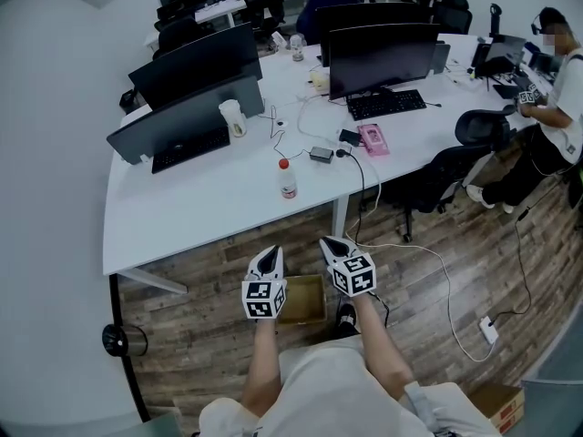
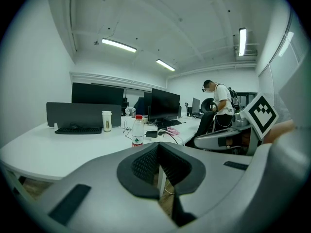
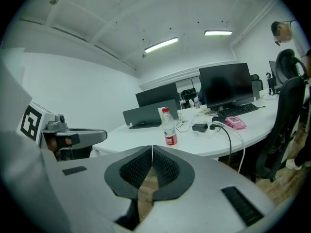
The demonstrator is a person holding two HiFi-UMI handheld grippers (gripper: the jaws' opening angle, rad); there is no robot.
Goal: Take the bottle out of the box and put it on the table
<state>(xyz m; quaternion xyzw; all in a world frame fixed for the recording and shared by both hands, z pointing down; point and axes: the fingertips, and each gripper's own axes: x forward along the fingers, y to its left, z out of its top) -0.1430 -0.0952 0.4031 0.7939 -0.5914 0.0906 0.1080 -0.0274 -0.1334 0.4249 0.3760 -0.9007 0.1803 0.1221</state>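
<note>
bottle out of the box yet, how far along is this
Done, by the look of it: the clear plastic bottle with a red cap stands upright on the white table, apart from the brown cardboard box on the wooden floor. In hand: nothing; the left gripper and right gripper are both shut and empty. Left to do: nothing that shows.

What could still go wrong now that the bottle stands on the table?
The bottle is tall and narrow, near the table edge: a knock could topple it. A charger lies behind it, where it might fall. The open box sits by the person's shoe, a possible trip.
</note>
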